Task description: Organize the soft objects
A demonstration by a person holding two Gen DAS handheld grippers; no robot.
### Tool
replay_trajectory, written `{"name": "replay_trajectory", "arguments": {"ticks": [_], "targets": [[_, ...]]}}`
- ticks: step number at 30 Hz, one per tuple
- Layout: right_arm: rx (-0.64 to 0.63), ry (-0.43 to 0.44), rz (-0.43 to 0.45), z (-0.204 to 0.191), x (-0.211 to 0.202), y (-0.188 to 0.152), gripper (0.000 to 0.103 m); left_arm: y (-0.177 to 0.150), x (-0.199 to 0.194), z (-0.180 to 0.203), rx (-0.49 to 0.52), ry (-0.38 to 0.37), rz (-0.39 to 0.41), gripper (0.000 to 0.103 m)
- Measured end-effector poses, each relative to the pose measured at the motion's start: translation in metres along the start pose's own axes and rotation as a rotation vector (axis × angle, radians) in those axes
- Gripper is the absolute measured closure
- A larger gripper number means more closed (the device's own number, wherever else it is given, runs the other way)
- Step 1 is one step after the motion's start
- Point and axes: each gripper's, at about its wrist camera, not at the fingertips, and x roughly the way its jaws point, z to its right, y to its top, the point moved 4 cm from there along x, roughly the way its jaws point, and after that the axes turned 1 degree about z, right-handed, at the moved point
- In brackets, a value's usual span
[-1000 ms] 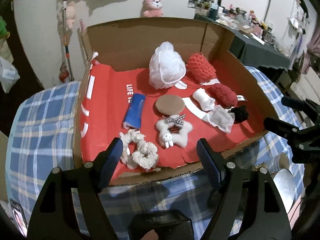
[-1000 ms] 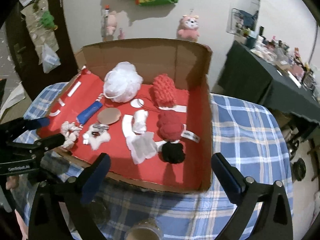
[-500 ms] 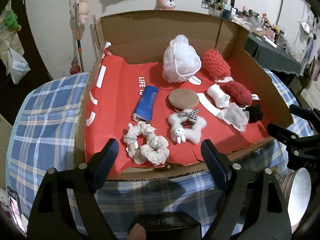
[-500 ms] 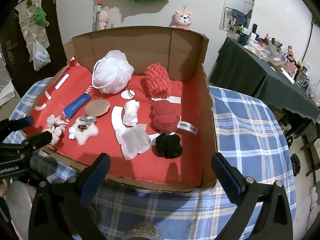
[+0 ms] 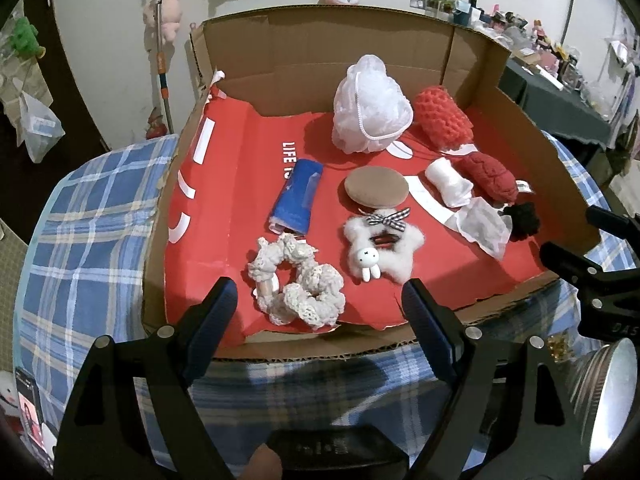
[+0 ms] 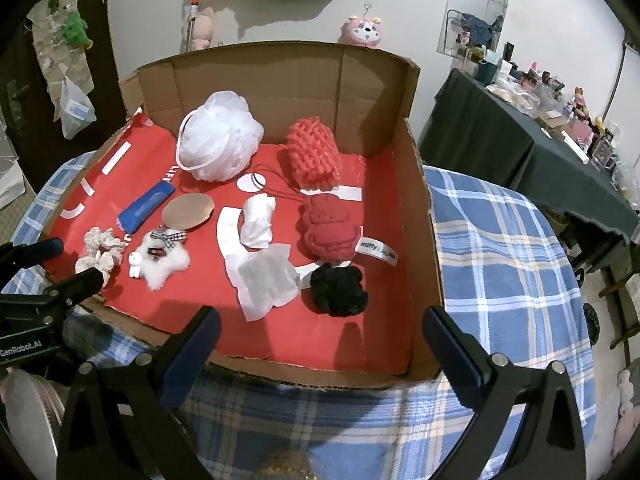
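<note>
Scrunchie (image 5: 296,282), cream and crocheted, lies at the box's (image 5: 320,350) near edge on the red liner, right ahead of the left claw (image 5: 318,300), which like the right claw (image 6: 322,330) gapes wide and empty, so picking looks about to begin: drop, straddle it, close.

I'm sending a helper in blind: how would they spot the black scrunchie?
Look in the cardboard box lined in red. Near its front right corner lies the black scrunchie, just before the dark red knit bundle. It is the only black item there.
</note>
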Motion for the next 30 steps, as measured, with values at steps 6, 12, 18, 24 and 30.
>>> {"name": "replay_trajectory", "arguments": {"ticks": [6, 12, 18, 24, 30], "targets": [[0.013, 0.007, -0.007, 0.0008, 0.0038, -0.0014, 0.000, -0.0011, 0.0004, -0.0013, -0.006, 0.014, 0.010, 0.019], [0.005, 0.005, -0.010, -0.0003, 0.0065, -0.0026, 0.000, -0.0017, -0.0005, -0.0013, -0.004, 0.018, 0.016, 0.019], [-0.002, 0.002, -0.013, -0.0021, 0.0072, -0.0038, 0.000, -0.0026, 0.0000, -0.0018, -0.010, 0.016, 0.014, 0.019], [0.001, 0.001, -0.013, -0.0022, 0.0074, -0.0039, 0.000, -0.0022, 0.0006, -0.0018, -0.003, 0.016, 0.017, 0.019], [-0.003, -0.003, -0.014, -0.0018, 0.0084, -0.0048, 0.000, -0.0021, 0.0000, -0.0020, -0.005, 0.019, 0.020, 0.019]]}}
